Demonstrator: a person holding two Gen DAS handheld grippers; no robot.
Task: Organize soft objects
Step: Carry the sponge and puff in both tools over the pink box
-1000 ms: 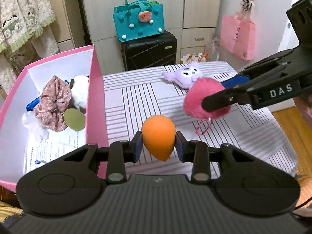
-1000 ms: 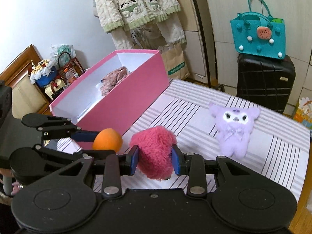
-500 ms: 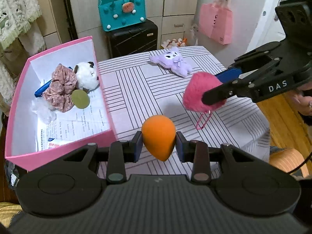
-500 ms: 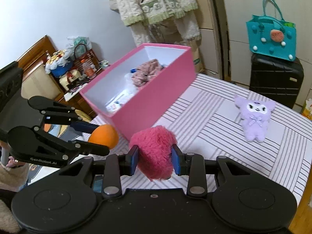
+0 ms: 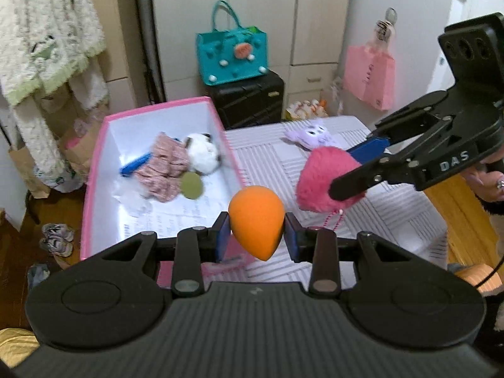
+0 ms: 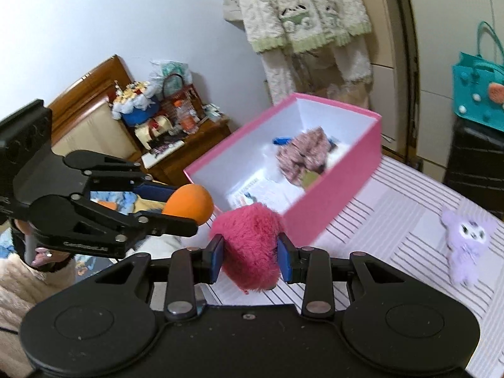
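Note:
My left gripper is shut on an orange egg-shaped sponge, held in the air near the front corner of the pink box. The sponge also shows in the right wrist view. My right gripper is shut on a fluffy pink pompom, seen from the left wrist view too, with its cord hanging. The box holds a floral scrunchie, a white plush and a green disc. A purple plush lies on the striped table.
A teal bag sits on a black suitcase behind the table. A pink bag hangs on the wall to the right. Fleece clothes hang behind the box. A cluttered wooden side table stands at left.
Both grippers have risen and swung left toward the pink box, each still holding its object. The box now lies closer in front of both cameras.

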